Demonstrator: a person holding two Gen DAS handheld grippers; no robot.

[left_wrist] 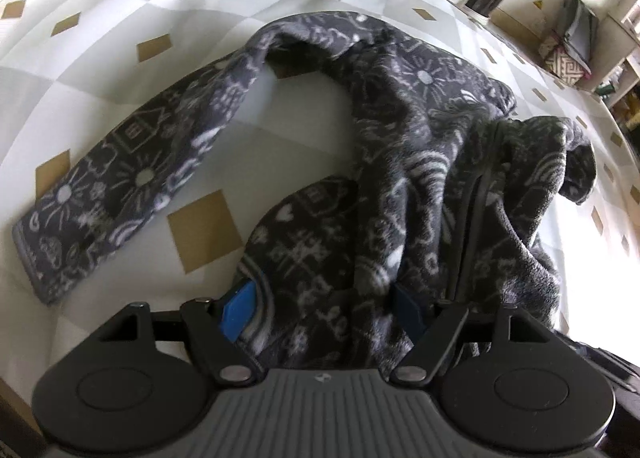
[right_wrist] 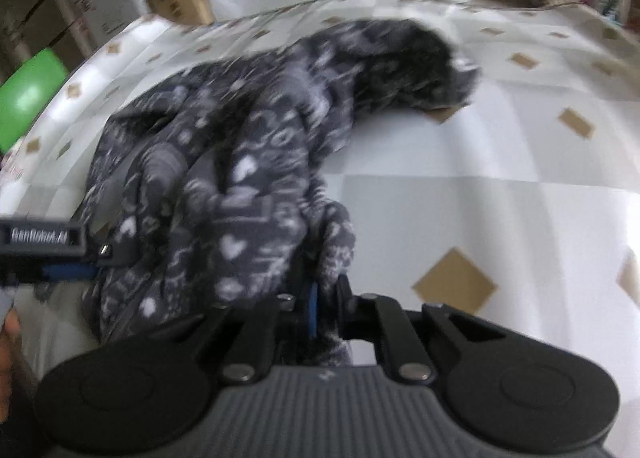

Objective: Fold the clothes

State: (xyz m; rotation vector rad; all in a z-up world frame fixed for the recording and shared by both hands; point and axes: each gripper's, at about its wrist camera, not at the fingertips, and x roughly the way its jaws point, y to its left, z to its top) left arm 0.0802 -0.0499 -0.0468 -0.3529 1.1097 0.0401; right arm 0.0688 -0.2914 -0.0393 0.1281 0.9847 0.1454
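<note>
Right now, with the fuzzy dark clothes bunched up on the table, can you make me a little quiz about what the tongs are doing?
1. True or false: the left tongs have fleece between their blue pads.
2. What pattern covers the tablecloth? A) stripes B) pale checks with tan diamonds C) flowers
3. Fill in: the fleece garment is dark grey with ____ doodles of hearts, suns and houses.

Key
1. True. The fleece bunches between the wide-set pads.
2. B.
3. White. The right tongs pinch another bunch of the same garment, with their fingers close together.
</note>
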